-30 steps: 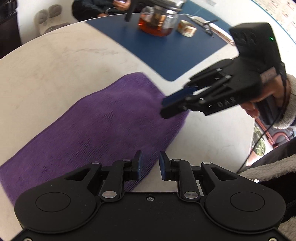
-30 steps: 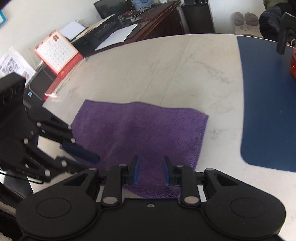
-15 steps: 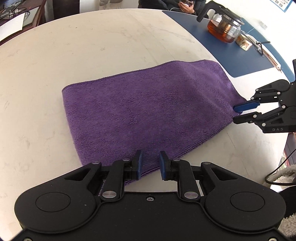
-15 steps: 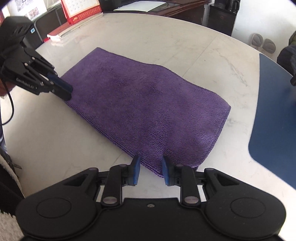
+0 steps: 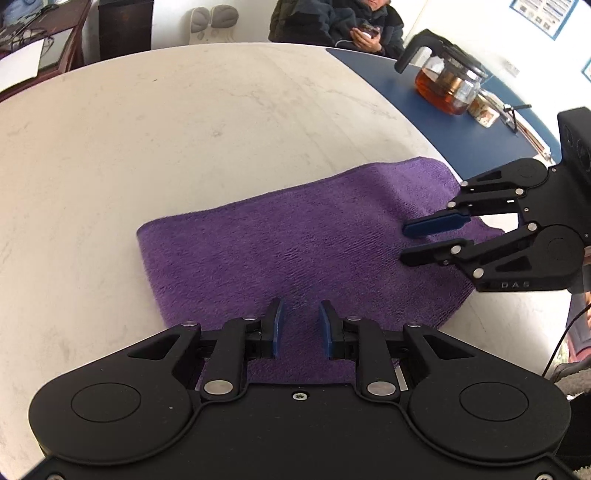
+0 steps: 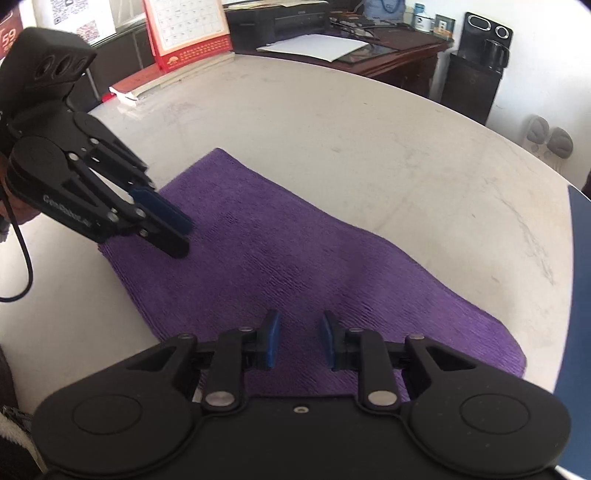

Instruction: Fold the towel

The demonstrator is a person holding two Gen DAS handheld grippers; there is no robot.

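A purple towel point(image 5: 295, 240) lies folded in layers on the pale round table point(image 5: 184, 122). It also shows in the right wrist view point(image 6: 295, 258). My left gripper point(image 5: 298, 328) is open and empty, hovering over the towel's near edge; it also shows in the right wrist view point(image 6: 173, 236) above the towel's left end. My right gripper point(image 6: 299, 343) is open and empty over the towel's near edge; it also shows in the left wrist view point(image 5: 417, 240) above the towel's right end.
A blue mat point(image 5: 461, 125) lies to the right with a glass teapot point(image 5: 447, 85) of tea on it. A person point(image 5: 340, 22) sits at the far side. A red desk calendar point(image 6: 188, 33) stands at the table's left edge.
Both grippers have moved in over the towel from beside its ends. The jaws of both stay open. The towel has not visibly moved.
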